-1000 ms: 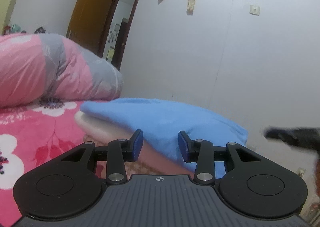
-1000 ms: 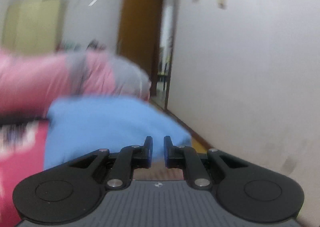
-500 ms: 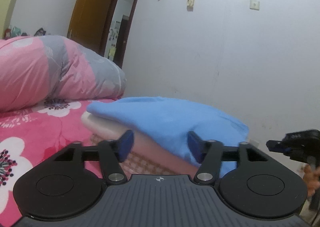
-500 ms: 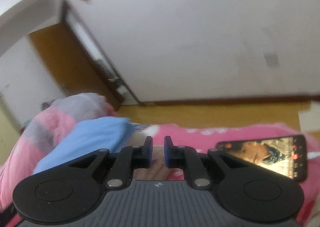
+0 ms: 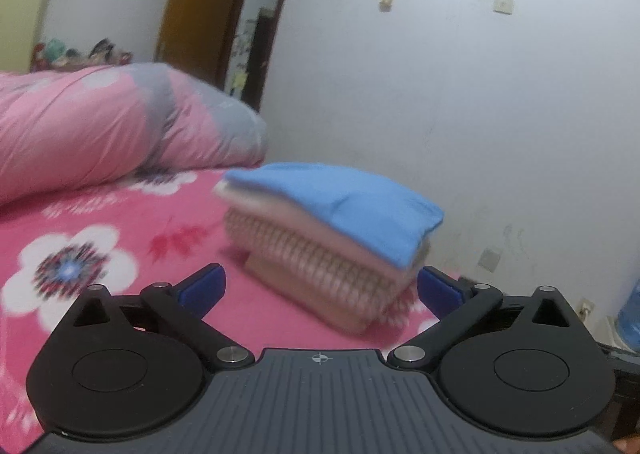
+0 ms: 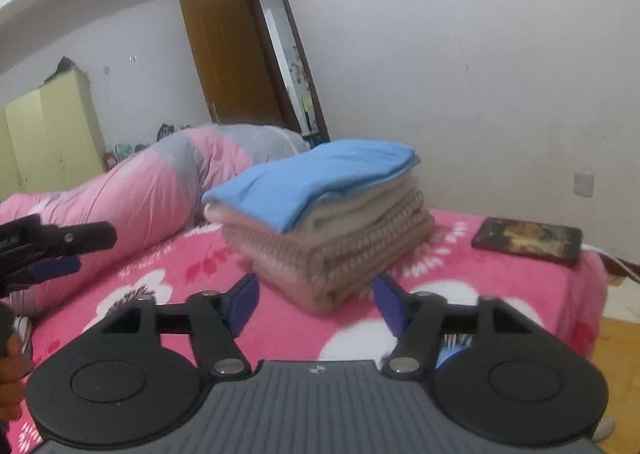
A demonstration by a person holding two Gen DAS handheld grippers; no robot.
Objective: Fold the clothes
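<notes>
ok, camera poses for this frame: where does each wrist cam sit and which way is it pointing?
Left wrist: on the left hand-held gripper, low over the pink floral bed, facing the folded clothes stack and white wall; its own open fingers show.
Right wrist: on the right hand-held gripper, higher, facing the folded clothes stack from another side; its own open fingers show, with the left hand-held gripper at the left edge and a phone on the right.
Shared: stack, pink duvet, door.

Each gripper, left gripper (image 5: pixel 320 288) and right gripper (image 6: pixel 316 300), has a ribbed grey body, black linkage arms with silver screws, round black discs and blue finger pads (image 5: pixel 202 288).
</notes>
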